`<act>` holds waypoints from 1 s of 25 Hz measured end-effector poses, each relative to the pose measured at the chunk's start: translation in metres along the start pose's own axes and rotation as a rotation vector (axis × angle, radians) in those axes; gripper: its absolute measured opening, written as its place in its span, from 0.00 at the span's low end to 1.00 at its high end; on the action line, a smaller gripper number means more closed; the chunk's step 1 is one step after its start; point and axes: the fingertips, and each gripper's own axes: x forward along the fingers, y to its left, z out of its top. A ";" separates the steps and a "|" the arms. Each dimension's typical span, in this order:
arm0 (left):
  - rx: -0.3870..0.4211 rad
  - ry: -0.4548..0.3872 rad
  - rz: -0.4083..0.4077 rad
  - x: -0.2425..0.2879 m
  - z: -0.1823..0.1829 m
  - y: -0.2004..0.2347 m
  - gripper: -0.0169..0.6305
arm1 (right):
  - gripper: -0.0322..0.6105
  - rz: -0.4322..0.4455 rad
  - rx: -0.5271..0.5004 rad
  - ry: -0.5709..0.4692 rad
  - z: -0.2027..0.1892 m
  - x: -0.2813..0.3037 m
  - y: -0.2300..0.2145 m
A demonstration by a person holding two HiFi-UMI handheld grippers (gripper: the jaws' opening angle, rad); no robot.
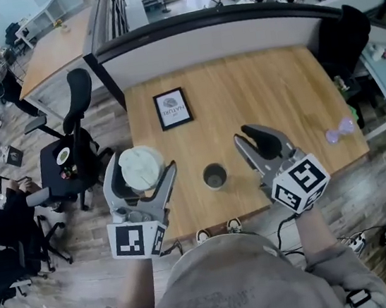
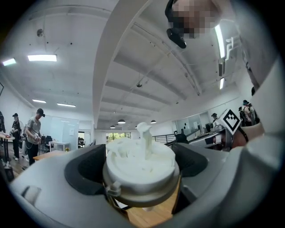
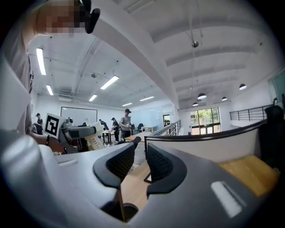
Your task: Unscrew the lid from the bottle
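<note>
Bottle [image 2: 175, 191], mostly hidden beneath its white lid [image 2: 141, 156], is pinched by left tool [image 1: 141, 167]; right tool [image 3: 141, 149] nearly closed, empty.

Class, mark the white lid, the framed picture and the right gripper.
white lid [image 1: 141, 167]: head view, top face.
framed picture [image 1: 172, 108]: head view, print's centre.
right gripper [image 3: 142, 144]: right gripper view, between its fingertips.

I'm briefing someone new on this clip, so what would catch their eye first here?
The white lid gripped in the left gripper, held over the table's near-left corner. Next, the open dark bottle standing alone on the wooden table, and the right gripper, empty with jaws nearly together, to its right.
</note>
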 end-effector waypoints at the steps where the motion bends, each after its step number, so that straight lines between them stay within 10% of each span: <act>1: 0.002 -0.012 0.003 -0.003 0.006 0.003 0.76 | 0.20 -0.012 -0.025 -0.012 0.009 -0.002 0.002; 12: 0.013 -0.007 0.022 -0.040 0.031 0.022 0.75 | 0.11 -0.080 -0.075 -0.135 0.075 -0.043 0.023; 25: -0.060 0.084 0.006 -0.054 -0.019 0.006 0.76 | 0.08 -0.012 0.004 -0.010 0.000 -0.030 0.055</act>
